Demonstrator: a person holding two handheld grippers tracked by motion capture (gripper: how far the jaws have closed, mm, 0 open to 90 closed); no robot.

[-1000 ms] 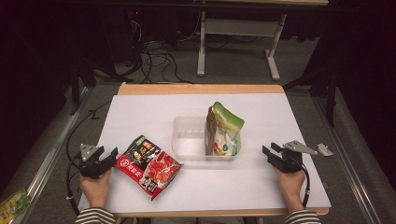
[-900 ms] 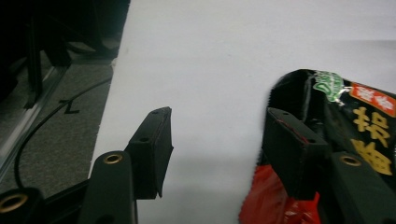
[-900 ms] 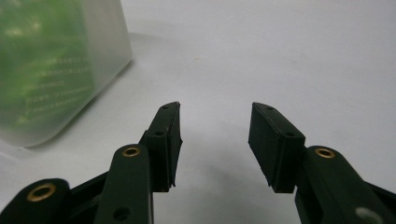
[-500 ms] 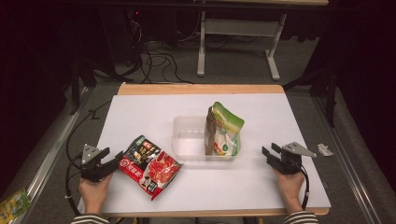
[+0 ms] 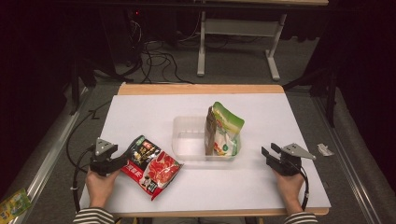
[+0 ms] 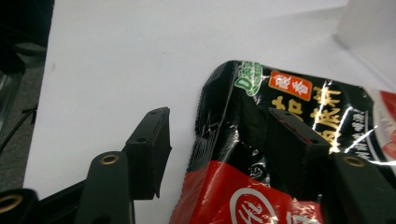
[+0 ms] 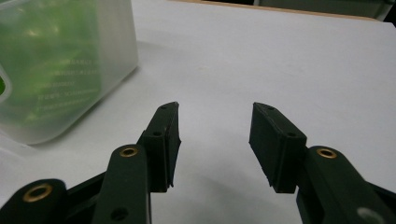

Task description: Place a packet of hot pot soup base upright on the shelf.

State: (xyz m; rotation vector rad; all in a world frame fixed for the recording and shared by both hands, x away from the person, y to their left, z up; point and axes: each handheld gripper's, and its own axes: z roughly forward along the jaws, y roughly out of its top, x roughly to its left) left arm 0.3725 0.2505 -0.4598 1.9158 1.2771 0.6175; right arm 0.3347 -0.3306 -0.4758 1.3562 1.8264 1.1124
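A red and black snack packet point(image 5: 152, 166) lies flat on the white table point(image 5: 140, 112), near the front left. My left gripper point(image 5: 122, 161) sits at the packet's left end, open. In the left gripper view the packet point(image 6: 280, 154) has its black corner between the jaws, one jaw over the wrapper, the other over bare table, neither pad pressing. A green pouch point(image 5: 224, 130) stands upright in the right end of a clear plastic tub point(image 5: 187, 122). My right gripper point(image 5: 267, 152) rests to the right of the tub, open and holding nothing point(image 7: 215, 140); the tub point(image 7: 65, 70) shows at its left.
A yellow-green packet point(image 5: 14, 203) lies on the floor at the front left. A small white scrap point(image 5: 324, 149) lies on the floor off the table's right edge. Cables and a white desk frame point(image 5: 233, 42) stand beyond the far wooden edge.
My left gripper has moved slightly right and up, closer onto the packet's left end. The right gripper, the packet, the pouch and the tub have stayed where they were.
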